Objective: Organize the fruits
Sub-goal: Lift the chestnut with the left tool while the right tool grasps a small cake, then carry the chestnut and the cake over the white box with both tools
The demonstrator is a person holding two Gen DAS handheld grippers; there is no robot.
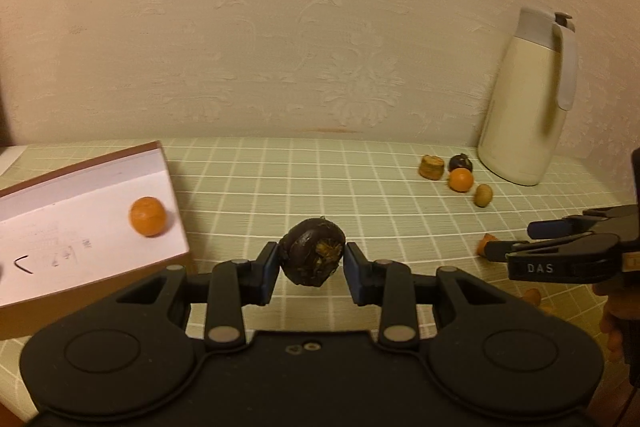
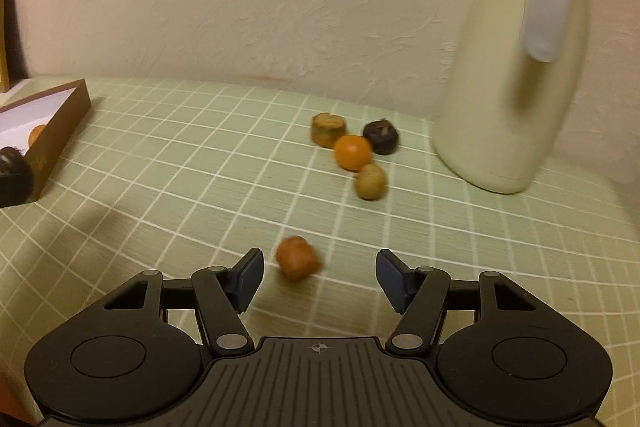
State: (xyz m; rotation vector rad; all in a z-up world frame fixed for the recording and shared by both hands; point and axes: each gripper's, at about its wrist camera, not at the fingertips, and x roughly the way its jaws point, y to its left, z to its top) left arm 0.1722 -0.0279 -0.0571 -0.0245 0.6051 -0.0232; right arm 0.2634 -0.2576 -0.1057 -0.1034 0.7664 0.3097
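My left gripper point(image 1: 310, 261) is shut on a dark brown fruit point(image 1: 312, 251), held above the green checked cloth just right of a shallow brown box point(image 1: 96, 195) with a white inside. One orange point(image 1: 147, 215) lies in that box. In the right wrist view my right gripper point(image 2: 320, 273) is open, and a small orange-red fruit piece point(image 2: 297, 258) lies on the cloth between its fingers, nearer the left pad and touched by neither. Farther back sit a tan chunk point(image 2: 328, 129), an orange point(image 2: 352, 151), a dark fruit point(image 2: 381, 135) and a yellowish fruit point(image 2: 371, 181).
A tall cream jug point(image 2: 516, 67) with a grey lid and handle stands at the back right, close to the fruit cluster. The box point(image 2: 52, 123) sits at the left edge of the right wrist view. A pale patterned wall runs behind the table.
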